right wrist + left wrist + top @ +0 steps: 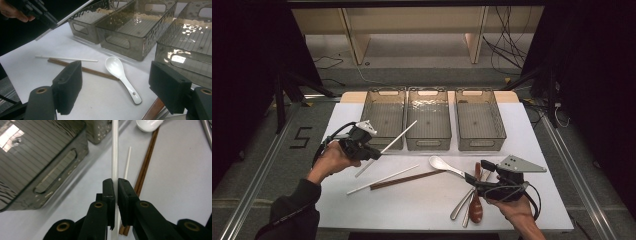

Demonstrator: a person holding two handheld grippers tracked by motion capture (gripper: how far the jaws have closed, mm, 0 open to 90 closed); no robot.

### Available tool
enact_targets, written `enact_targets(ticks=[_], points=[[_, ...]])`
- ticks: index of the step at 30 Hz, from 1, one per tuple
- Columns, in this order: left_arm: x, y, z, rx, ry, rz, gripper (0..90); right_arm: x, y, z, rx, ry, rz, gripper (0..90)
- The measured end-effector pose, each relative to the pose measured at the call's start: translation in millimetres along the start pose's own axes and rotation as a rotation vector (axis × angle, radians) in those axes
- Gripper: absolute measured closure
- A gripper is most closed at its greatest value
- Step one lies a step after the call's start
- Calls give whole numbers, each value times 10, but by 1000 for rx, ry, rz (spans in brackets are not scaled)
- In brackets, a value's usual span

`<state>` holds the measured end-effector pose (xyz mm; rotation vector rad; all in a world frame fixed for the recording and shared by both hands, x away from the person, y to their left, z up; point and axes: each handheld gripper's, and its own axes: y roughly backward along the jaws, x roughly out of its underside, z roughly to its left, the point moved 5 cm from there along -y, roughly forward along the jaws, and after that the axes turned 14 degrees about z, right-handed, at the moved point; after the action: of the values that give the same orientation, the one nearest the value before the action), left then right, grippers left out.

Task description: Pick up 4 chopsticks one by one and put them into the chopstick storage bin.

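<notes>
Between the left jaws: white chopstick (114, 157), clamped; the pads of the left gripper (115, 185) press on it from both sides, partway along its length.
Chopstick axis: it runs straight on ahead of the jaws and back beneath them in the left gripper view, crossing the grip at right angles; in the high view it slants from low near the hand up toward the bins.
Just beyond the left jaws: the far tip of the held chopstick hangs over the near rim of the left bin (384, 116), so, as I judge it, a short carry forward and a turn along the bin's long side would bring it in.
Below the left jaws: second white chopstick (382, 179) and brown chopsticks (404, 180), lying flat on the table (422, 205), side by side.
Right jaws: wide apart, holding nothing; right gripper (116, 82) is low by the spoons.
Ahead of the right jaws: white spoon (120, 75), bowl away, handle toward the jaws.
Nearer hand: left for the bin, right for the spoon.
Farthest: middle bin (428, 117) and right bin (479, 119), both bare.
</notes>
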<state>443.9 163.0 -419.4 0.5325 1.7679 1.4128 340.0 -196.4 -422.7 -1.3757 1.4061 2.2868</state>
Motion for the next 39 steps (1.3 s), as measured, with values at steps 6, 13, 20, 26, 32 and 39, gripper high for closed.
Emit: enact_targets(ticks=[6,13,20,26,32,39], points=[[-103,62,171,-28,34,-34,839,1,6,-9,0,-4,-3,278],[-226,161,367,-63,79,-82,839,-1,9,-5,-4,-5,-5,278],[-376,210,594,-109,129,-123,839,-2,14,-6,-8,-8,-8,278],[-487,219,728,-138,152,-140,839,-2,13,-6,-10,-8,-8,278],[-573,228,858,-152,185,-167,839,-1,15,-13,-11,-10,-8,278],[-676,211,960,-177,207,-185,839,-2,10,-7,-12,-8,-6,278]])
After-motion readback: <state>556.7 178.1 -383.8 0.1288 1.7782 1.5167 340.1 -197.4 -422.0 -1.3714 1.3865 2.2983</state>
